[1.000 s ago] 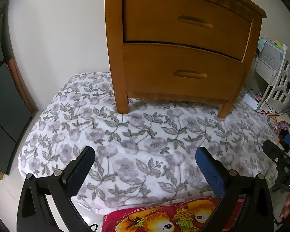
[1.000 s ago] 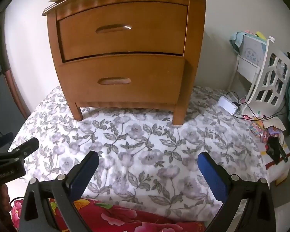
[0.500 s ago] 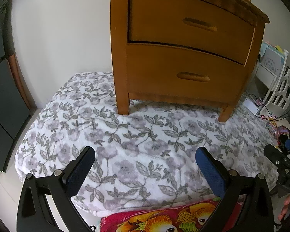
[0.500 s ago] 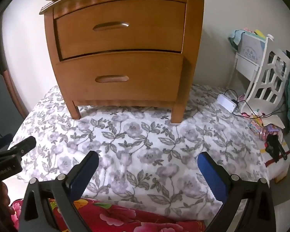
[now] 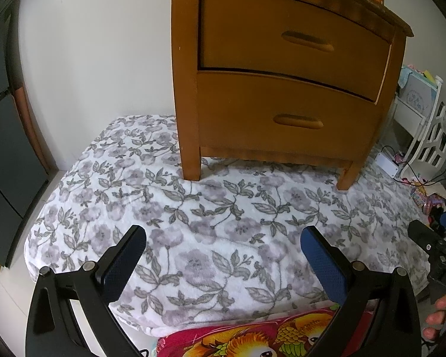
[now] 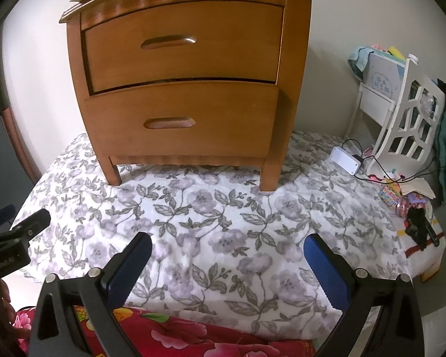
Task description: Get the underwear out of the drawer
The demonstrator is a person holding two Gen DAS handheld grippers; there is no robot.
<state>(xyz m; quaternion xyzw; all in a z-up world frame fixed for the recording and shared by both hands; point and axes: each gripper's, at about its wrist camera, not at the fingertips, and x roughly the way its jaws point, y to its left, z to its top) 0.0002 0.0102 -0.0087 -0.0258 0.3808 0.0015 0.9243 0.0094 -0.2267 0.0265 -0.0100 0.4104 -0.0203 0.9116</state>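
At far left I see a dark cabinet front [image 5: 3, 136] against the white wall [image 5: 98, 59]. A floral blanket [image 5: 223, 223], white with grey-purple flowers and leaves, covers the surface ahead; a red patterned cloth [image 6: 178, 336] lies at its near edge. My left tool [image 5: 223, 250] hangs above the blanket with its jaws spread wide, holding nothing. A wooden nightstand [image 6: 187, 83] stands on the blanket against the wall. Its upper drawer [image 6: 184, 44] and lower drawer [image 6: 181, 119] both appear shut or nearly so, so the underwear is not visible; I cannot tell which drawer holds it. My right tool [image 6: 227, 253] is likewise spread wide and empty above the blanket. To the right stand a white lattice rack [image 6: 407, 119], a white power box [image 6: 346, 160] with black cables, and small clutter I cannot identify.
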